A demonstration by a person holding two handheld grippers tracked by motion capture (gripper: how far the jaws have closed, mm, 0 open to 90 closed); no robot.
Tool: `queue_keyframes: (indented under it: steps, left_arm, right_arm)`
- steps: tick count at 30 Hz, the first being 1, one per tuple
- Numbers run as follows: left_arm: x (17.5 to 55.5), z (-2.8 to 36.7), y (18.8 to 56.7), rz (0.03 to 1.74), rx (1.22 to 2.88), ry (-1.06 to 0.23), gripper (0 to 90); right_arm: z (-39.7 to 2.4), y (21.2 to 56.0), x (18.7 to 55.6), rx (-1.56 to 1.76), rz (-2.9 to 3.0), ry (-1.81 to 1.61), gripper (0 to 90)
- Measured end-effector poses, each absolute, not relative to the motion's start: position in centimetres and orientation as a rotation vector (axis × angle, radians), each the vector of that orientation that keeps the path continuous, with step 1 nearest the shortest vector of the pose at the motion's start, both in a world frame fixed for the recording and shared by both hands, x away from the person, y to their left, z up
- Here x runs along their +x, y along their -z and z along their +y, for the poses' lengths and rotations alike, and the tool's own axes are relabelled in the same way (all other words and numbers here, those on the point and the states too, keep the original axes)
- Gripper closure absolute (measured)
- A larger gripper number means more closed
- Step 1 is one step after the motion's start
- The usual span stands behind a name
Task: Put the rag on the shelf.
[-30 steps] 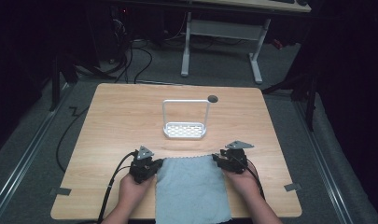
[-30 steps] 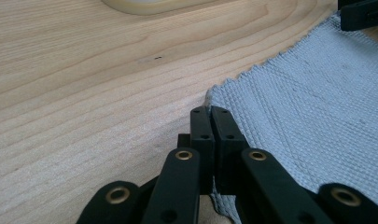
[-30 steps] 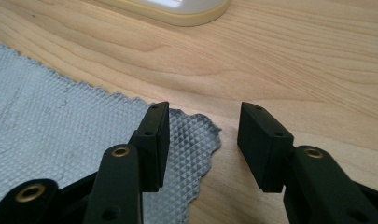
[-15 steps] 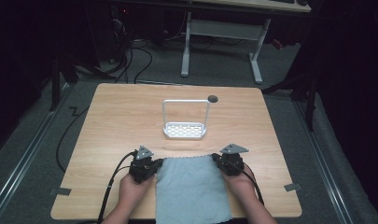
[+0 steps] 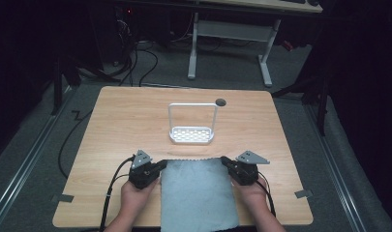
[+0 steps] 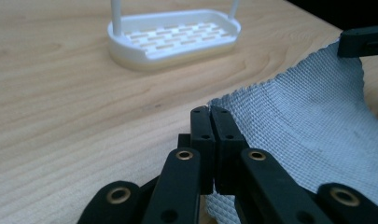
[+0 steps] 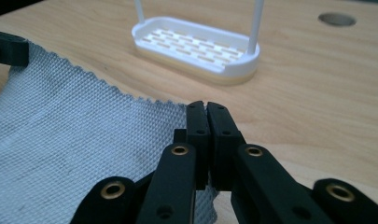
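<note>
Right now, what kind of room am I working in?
Probably a lab or workshop recording bay, not a home: a bare wooden table on grey carpet, floor cables, another desk frame behind, dark surroundings.

Your left claw (image 6: 210,112) is matt black plastic with small brass-coloured rivets at its joints, and so is your right claw (image 7: 206,107). Between the two lies the cloth (image 5: 197,193), a pale grey-blue woven fabric with a coarse, waffle-like texture and a zigzag-cut edge (a few faint dark smudges show on it near your right claw). Under both claws the worktop (image 5: 126,121) is light wood with visible grain and a smooth, low-sheen finish. Ahead of your claws stands the white rack (image 5: 192,134), smooth plastic with a slight gloss, its base slotted.
</note>
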State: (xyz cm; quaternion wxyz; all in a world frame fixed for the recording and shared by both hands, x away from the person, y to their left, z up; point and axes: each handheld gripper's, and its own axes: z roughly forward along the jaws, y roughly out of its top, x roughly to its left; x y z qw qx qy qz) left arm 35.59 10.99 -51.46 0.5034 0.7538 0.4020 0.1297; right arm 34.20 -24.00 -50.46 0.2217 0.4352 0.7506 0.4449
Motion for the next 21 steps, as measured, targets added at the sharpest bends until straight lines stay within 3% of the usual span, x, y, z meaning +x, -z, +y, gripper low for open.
queue_keyframes:
  steps: [21]
  left_arm:
    - [35.0, 12.4, 44.0, 0.862, 1.614, -0.487, 89.8]
  right_arm:
    - [-23.9, 43.6, 32.7, 1.019, 1.844, -1.41, 88.9]
